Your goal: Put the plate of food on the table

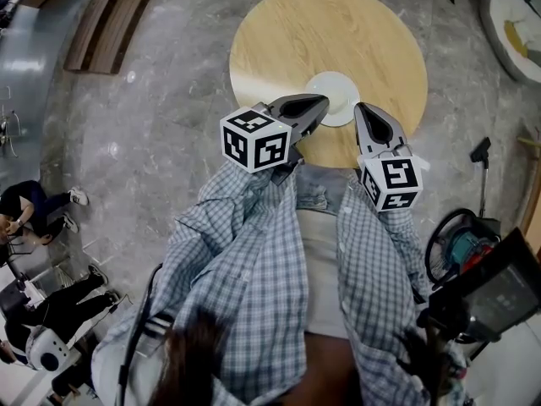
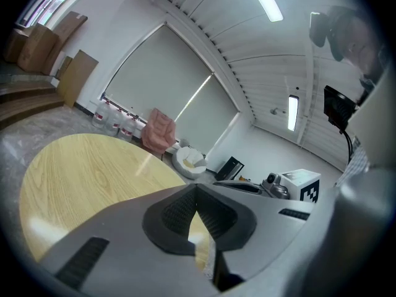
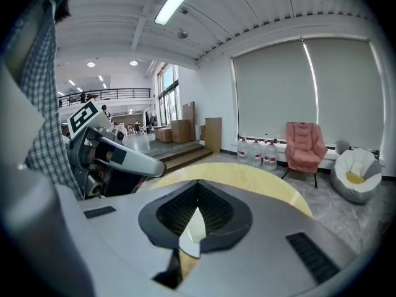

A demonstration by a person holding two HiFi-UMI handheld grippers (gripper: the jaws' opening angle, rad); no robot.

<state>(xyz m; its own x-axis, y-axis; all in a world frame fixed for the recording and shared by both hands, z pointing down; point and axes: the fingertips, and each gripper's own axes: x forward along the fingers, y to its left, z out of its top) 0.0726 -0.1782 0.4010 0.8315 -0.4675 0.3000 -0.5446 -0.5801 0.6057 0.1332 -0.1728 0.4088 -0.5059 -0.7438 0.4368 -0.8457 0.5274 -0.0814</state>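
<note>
**A:** Left gripper (image 1: pixel 318 106) first: how do its jaws stand?

**B:** Pressed together at the tips, and the right gripper (image 1: pixel 365 112) is the same. Each tip sits at the rim of the plate (image 1: pixel 336 90), one at its left side and one at its right. A sliver of white shows in the gap behind each pair of pads. Whether a rim is nipped there, I cannot tell.

**A:** And the plate itself?

**B:** One plate, white, on the round wooden table (image 1: pixel 287 32), close to its near edge. From above it reads as plain white, and what lies in it is too small to make out.

**A:** Anything else that holds something?

**B:** One white round seat (image 3: pixel 356 173) on the floor at the far right, with a yellow patch in its hollow. Left of it stands one pink armchair (image 3: pixel 304 145), then three water bottles (image 3: pixel 255 152) in a row.

**A:** What is hidden?

**B:** Two checked sleeves (image 1: pixel 254 235) cover both hands, and the gripper tips hide part of the plate's near rim.
</note>
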